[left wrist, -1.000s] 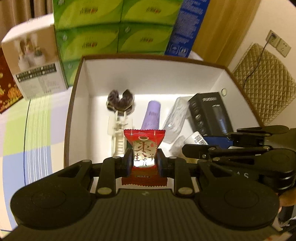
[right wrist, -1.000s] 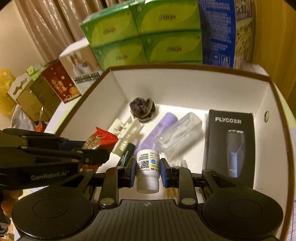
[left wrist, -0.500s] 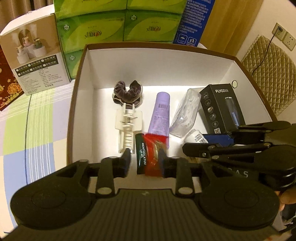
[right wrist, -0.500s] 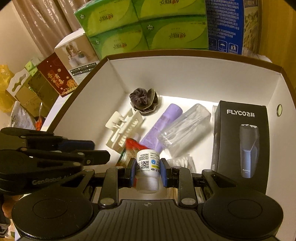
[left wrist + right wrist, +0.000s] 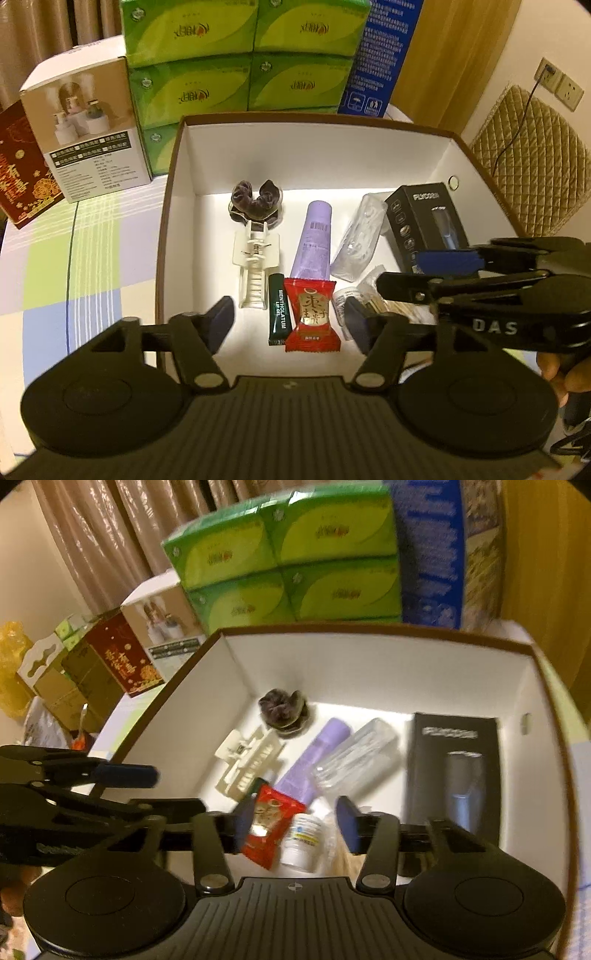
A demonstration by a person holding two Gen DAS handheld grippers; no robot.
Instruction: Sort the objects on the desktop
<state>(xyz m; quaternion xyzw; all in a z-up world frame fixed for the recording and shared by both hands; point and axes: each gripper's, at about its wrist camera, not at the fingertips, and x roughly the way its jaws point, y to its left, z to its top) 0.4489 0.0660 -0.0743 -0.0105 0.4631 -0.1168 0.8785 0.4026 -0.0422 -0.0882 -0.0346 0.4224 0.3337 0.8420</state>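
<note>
- Red sachet [image 5: 312,314] lies in white box [image 5: 177,206], at 3 o'clock of green lip gel [image 5: 277,314]; small bottle [image 5: 303,842] beside it.
- Left tongs [image 5: 290,320] and right tongs [image 5: 295,821] have just been opening; both wide, pads clear.
- Deposit done; remaining items unseen.

Both wrist views look steeply down, close, into the same white box [image 5: 184,177]. Left view sits at its left-front; right view, somewhat blurred, apparently at right-front. Shared: box interior, green packs [image 5: 280,565] behind.
</note>
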